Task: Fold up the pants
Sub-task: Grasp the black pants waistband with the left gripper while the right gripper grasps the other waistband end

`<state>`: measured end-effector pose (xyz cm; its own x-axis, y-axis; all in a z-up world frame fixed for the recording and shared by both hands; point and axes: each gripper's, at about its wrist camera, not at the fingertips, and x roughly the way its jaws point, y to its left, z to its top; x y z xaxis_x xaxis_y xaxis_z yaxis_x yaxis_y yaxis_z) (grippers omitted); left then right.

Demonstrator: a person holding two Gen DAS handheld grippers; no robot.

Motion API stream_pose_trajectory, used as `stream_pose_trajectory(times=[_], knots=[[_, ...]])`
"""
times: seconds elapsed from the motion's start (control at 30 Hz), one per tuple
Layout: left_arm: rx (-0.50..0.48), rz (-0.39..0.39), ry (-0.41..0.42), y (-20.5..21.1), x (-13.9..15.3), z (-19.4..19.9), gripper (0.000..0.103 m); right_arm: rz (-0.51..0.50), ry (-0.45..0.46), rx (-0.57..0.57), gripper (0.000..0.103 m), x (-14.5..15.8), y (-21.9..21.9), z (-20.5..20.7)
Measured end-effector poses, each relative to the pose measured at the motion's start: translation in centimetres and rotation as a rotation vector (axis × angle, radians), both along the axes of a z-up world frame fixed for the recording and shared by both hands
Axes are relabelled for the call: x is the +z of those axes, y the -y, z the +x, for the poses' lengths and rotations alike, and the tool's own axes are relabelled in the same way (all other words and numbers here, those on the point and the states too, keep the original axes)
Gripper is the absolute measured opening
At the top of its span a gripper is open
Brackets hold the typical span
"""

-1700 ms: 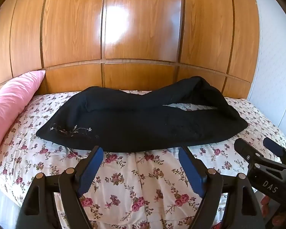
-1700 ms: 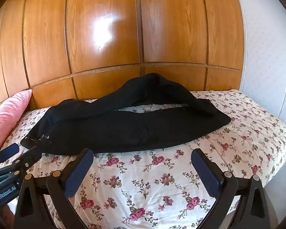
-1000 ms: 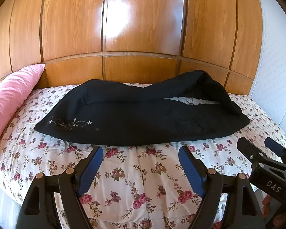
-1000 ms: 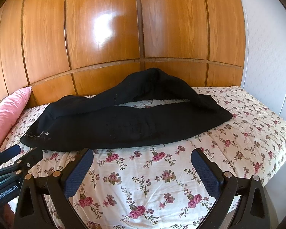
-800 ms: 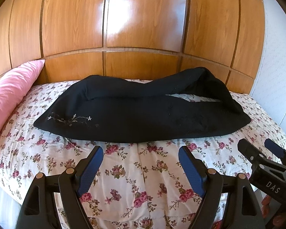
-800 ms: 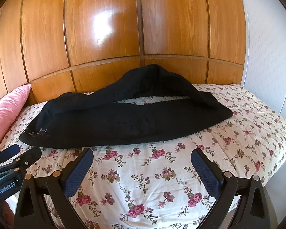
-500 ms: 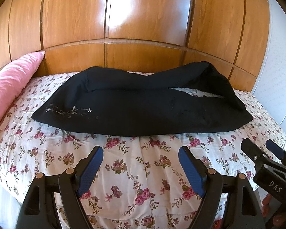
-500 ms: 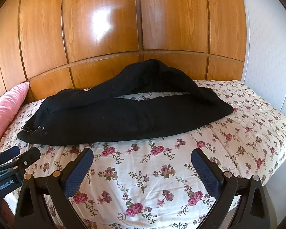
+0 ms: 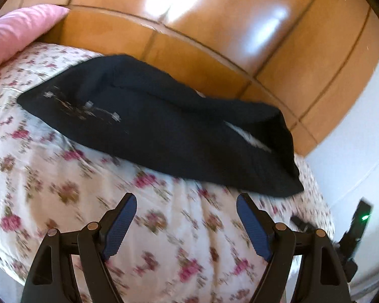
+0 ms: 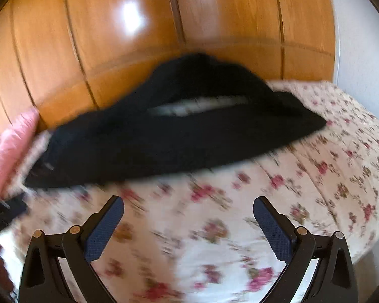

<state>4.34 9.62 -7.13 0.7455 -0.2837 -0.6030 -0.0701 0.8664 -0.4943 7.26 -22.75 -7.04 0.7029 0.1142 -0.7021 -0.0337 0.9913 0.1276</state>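
Observation:
Black pants (image 9: pixel 164 131) lie spread across the floral bedspread (image 9: pixel 63 176), with small pale embroidery near their left end and a gap between the two legs showing the cover. In the right wrist view the pants (image 10: pixel 174 136) stretch across the bed just beyond the fingers. My left gripper (image 9: pixel 187 207) is open over the cover, short of the pants' near edge, nothing between its blue pads. My right gripper (image 10: pixel 188 208) is open too, over the cover in front of the pants. Both views are motion-blurred. The right gripper's body (image 9: pixel 353 229) shows at the left view's lower right.
A pink pillow (image 9: pixel 17 32) leans at the left end of the bed against the glossy wooden panelling (image 9: pixel 214 25). A white wall (image 10: pixel 363 38) borders the bed on the right. The bed's front edge runs just below both grippers.
Both grippers have moved forward and closer to the pants, which now fill more of each view. The left view has tilted clockwise. Both stay open.

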Motion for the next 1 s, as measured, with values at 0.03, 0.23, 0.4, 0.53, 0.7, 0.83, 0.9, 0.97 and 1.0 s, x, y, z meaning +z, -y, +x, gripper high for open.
stream_pose_trajectory(times=[0.03, 0.23, 0.4, 0.53, 0.7, 0.83, 0.9, 0.97, 1.0], knots=[[0.016, -0.014, 0.02, -0.9, 0.0, 0.0, 0.082, 0.003, -0.029, 0.002, 0.103, -0.5, 0.4, 0.5], [0.193, -0.149, 0.006, -7.6, -2.0, 1.0, 0.082, 0.134, -0.085, -0.111, 0.103, -2.2, 7.0, 2.9], [0.354, -0.181, -0.011, -12.8, -3.8, 1.9, 0.068, 0.27, -0.092, -0.263, 0.099, -2.8, 13.9, 5.9], [0.369, -0.232, -0.014, -14.9, -5.4, 3.4, 0.068, 0.435, -0.033, -0.323, 0.09, -3.5, 18.7, 7.6], [0.347, -0.271, 0.025, -15.7, -6.1, 4.6, 0.063, 0.545, -0.001, -0.387, 0.061, -4.4, 22.3, 10.5], [0.304, -0.32, 0.067, -15.4, -6.4, 5.7, 0.063, 0.581, -0.006, -0.42, 0.039, -5.2, 24.0, 12.6], [0.29, -0.332, 0.079, -15.1, -6.3, 5.9, 0.064, 0.615, 0.006, -0.414, 0.036, -5.6, 24.7, 13.5], [0.274, -0.356, 0.093, -15.1, -6.4, 6.9, 0.066, 0.632, 0.009, -0.417, 0.029, -6.0, 25.1, 14.6], [0.271, -0.363, 0.102, -15.3, -6.5, 7.3, 0.067, 0.635, 0.009, -0.421, 0.023, -6.2, 25.5, 15.1]])
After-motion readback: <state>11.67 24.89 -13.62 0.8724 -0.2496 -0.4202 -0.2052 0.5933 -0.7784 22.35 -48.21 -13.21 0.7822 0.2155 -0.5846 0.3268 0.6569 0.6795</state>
